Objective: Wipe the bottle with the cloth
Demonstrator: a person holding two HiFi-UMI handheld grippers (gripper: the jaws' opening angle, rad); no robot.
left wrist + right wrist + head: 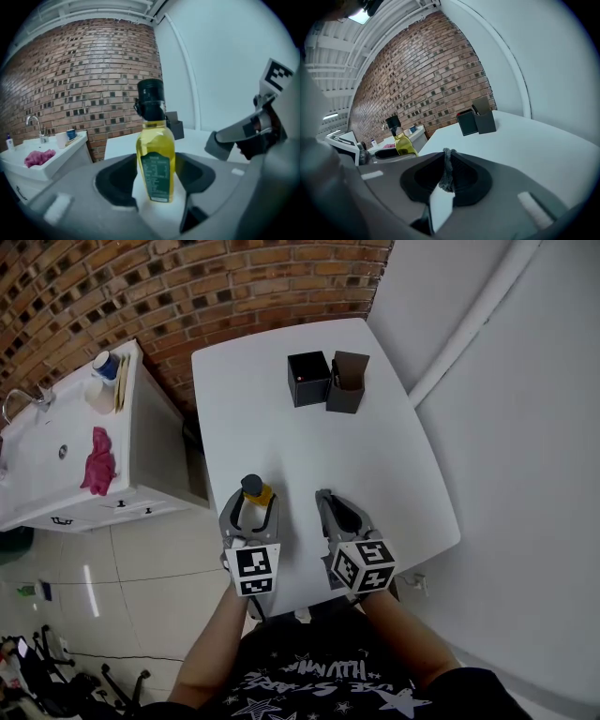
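Step in hand: judged as steadying the bottle (155,159) before the first wipe; the cloth (447,172) is not yet touching it.
Bottle location: it is standing upright on the white tabletop (375,456), near the front edge, yellow liquid inside and dark cap on.
Left gripper (251,512): its jaws are standing fairly wide and closing on the bottle's body, one pad on each flank; the pads appear to be pressing.
Right gripper (328,505): it is hovering just right of the bottle, jaws nearly together and pinching a thin fold of grey cloth.
Hold: keep the left jaws gripping low on the body, so the label face and shoulder are staying exposed.
Approach: bring the cloth in from the bottle's right side, leading with the free fold and not with the jaw tips.
Stroke: wipe downward from neck to base while the left jaws are resisting the push.
Risk: little cloth is showing past the jaws, so hard plastic may be rubbing the bottle instead.
Clearance: the two black boxes (326,381) are sitting well beyond the bottle and are not obstructing.
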